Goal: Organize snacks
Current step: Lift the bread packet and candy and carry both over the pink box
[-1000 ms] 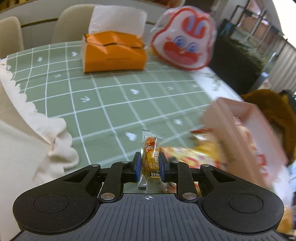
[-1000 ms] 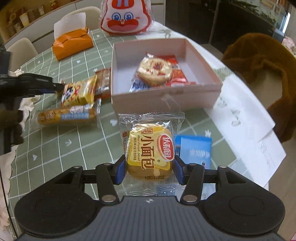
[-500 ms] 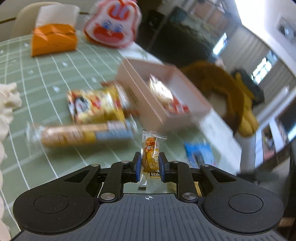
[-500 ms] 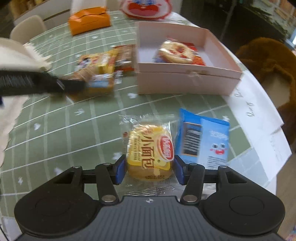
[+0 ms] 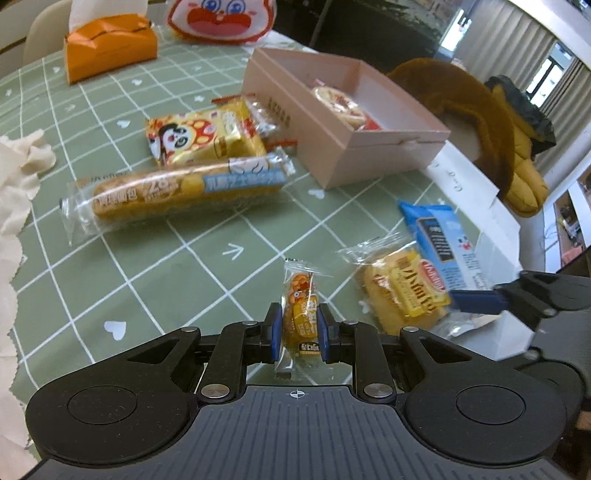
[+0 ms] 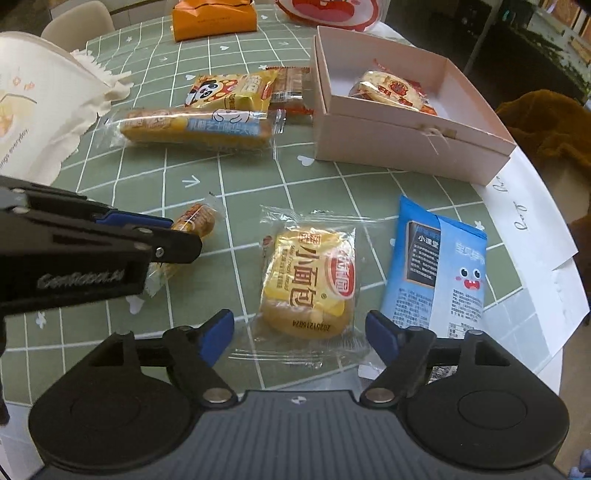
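Far left, a cream scalloped cloth (image 6: pixel 55 110) drapes over the table edge, and the left gripper (image 5: pixel 298 328) comes in low beside it, its blue pads pinching a small orange candy packet (image 5: pixel 301 314), which stands upright between them. From the right wrist view that same packet (image 6: pixel 195 221) pokes out past the left gripper's fingertips, just above the green checked tablecloth (image 6: pixel 240 177).

Further back on the left, a long bread roll in a clear wrapper (image 6: pixel 195 127) lies crosswise, with a yellow panda snack bag (image 6: pixel 229 90) touching it on the far side and a red-brown packet (image 6: pixel 290 86) tucked against the bag's right. An orange tissue pack (image 6: pixel 214 16) sits at the far edge.

In the middle, near the camera, the right gripper (image 6: pixel 299 332) has just been opening; its jaws now stand spread wide, and the yellow French bread packet (image 6: pixel 308 284) lies flat on the cloth between them, touched by neither pad. Just to its right lies a blue snack pouch (image 6: pixel 436 266), partly over white paper (image 6: pixel 528 229).

Far right, the open pink box (image 6: pixel 406 140) holds a round wrapped cracker (image 6: pixel 391 90). Beyond the table, something brown and furry (image 6: pixel 546 125).
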Demonstrator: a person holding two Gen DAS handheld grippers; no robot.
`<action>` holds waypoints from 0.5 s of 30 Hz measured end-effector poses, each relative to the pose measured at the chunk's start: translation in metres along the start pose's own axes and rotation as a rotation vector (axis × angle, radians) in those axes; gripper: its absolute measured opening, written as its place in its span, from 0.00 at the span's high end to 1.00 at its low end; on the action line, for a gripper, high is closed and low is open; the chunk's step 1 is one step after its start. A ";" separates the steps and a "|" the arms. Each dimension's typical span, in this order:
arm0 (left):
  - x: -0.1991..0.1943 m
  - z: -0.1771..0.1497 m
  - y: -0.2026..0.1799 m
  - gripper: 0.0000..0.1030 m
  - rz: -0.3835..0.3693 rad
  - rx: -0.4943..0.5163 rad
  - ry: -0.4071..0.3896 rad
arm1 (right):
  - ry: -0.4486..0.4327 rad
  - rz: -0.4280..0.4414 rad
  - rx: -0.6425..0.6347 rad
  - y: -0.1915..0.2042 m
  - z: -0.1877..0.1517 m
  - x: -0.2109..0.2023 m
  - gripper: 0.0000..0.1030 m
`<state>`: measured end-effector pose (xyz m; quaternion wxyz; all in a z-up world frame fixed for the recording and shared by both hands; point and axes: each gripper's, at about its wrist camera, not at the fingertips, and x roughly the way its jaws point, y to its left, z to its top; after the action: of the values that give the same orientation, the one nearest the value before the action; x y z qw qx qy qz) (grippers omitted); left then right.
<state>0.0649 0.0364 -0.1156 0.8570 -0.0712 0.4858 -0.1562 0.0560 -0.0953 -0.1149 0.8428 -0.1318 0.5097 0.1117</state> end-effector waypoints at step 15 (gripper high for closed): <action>-0.023 -0.016 0.018 0.77 -0.094 -0.094 -0.059 | -0.029 0.042 0.097 -0.019 0.004 -0.008 0.18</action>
<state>0.0438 0.0618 -0.1097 0.8584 -0.1385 0.4634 -0.1711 0.0621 -0.1125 -0.1036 0.8530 -0.0782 0.5050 0.1064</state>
